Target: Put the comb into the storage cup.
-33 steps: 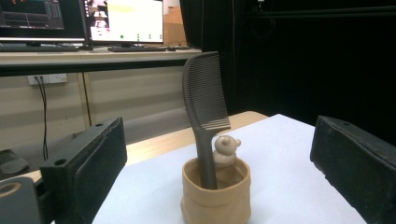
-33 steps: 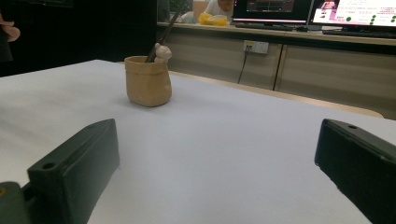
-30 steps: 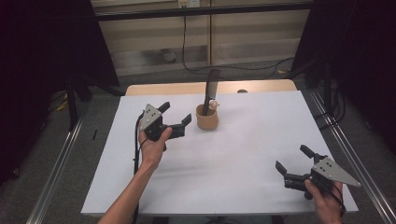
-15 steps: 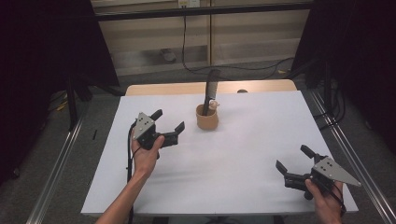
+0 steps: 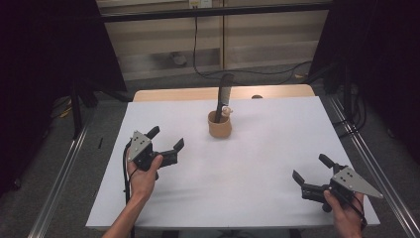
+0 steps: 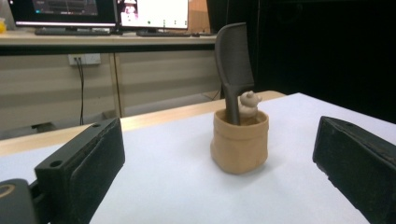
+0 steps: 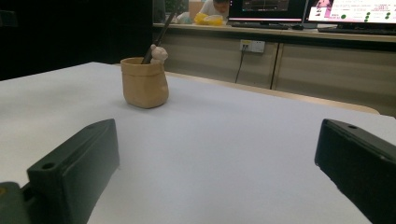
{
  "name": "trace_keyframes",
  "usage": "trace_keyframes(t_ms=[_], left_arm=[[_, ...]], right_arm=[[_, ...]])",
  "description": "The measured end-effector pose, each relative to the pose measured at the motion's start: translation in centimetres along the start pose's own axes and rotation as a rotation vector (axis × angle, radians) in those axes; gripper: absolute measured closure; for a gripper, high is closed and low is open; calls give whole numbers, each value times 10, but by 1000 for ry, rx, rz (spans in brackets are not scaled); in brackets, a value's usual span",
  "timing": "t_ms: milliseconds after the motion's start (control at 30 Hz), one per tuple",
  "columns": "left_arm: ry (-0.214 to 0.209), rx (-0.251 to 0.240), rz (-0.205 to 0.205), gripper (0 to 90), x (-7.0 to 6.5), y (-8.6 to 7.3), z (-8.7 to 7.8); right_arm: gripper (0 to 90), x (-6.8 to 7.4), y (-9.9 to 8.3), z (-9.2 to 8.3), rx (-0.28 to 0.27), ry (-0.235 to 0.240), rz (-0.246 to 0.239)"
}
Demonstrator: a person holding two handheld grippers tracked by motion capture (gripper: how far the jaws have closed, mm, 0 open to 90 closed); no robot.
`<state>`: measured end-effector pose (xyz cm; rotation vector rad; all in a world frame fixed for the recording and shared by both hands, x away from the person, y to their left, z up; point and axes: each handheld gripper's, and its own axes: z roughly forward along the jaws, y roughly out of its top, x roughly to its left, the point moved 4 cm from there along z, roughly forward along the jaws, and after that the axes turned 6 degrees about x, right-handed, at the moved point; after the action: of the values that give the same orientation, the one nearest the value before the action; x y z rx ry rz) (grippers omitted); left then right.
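A small tan pot stands upright on the white table, back of centre. A dark comb leans in it beside a small pale bear figure. My left gripper is open, held left and in front of the pot, well apart from it, nothing between its jaws. Near the table's front right corner my right gripper is open and empty too.
A wooden desk edge runs behind the white sheet. Metal rails flank the table on both sides. Cables lie on the floor behind. Monitors sit on a far bench.
My left gripper has drawn back from the pot, toward the front left of the table. The right gripper has stayed put.
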<state>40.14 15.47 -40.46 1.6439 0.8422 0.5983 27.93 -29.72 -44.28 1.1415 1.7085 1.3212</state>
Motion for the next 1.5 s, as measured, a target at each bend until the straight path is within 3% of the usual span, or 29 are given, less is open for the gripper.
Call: trace_keyframes(t_ms=[200, 333, 467, 733, 833, 1500], left_arm=[[6, 18, 41, 23, 0, -10, -12], [20, 14, 26, 23, 4, -14, -25], [85, 7, -5, 23, 10, -17, -37], [95, 29, -6, 31, 16, -27, -51], [71, 53, 2, 41, 16, -31, -56], [126, 61, -24, 45, 11, -51, -92]], right_arm=[[0, 1, 0, 0, 3, 3, -3], [0, 1, 0, 0, 1, 1, -5], [0, 1, 0, 0, 3, 1, -4], [0, 1, 0, 0, 3, 2, -6], [0, 1, 0, 1, 4, 1, -5], [0, 1, 0, 1, 7, 0, -10]])
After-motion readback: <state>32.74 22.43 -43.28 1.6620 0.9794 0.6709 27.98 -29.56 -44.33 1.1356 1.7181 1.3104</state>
